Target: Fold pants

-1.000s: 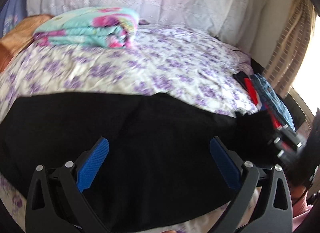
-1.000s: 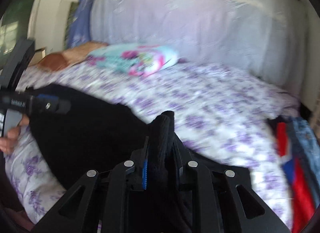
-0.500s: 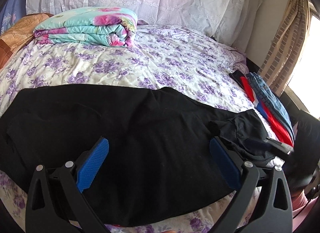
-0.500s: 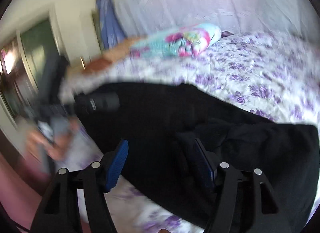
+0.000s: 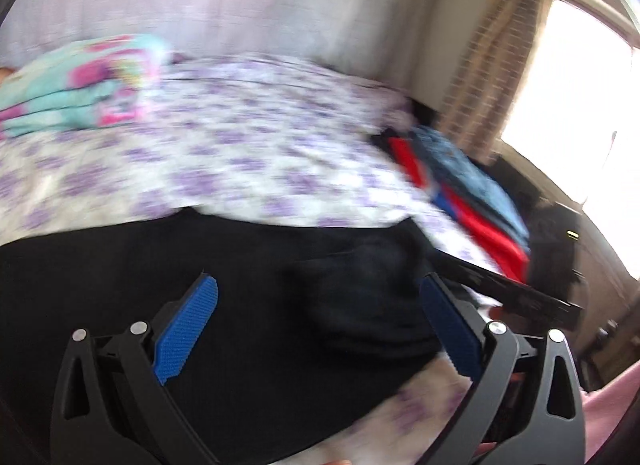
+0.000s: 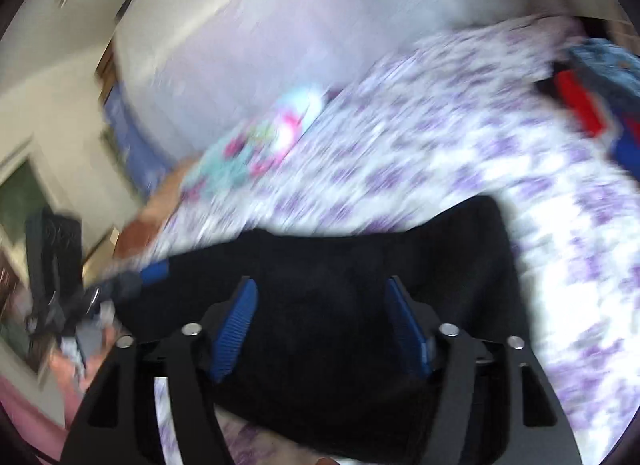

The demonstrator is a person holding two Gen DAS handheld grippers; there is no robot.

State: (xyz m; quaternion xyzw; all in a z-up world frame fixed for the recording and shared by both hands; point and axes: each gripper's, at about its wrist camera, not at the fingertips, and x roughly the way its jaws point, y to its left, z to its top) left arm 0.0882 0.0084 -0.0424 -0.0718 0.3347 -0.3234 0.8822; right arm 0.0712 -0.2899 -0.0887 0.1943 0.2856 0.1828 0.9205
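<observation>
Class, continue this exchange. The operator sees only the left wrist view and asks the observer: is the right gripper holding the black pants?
Observer: No. The right gripper is open, its blue pads apart with nothing pinched between them.
Operator: Where is it relative to the pants?
Observer: It is directly over the black pants, which lie on the floral sheet. The view is blurred, so I cannot tell if the pads touch the cloth.
</observation>
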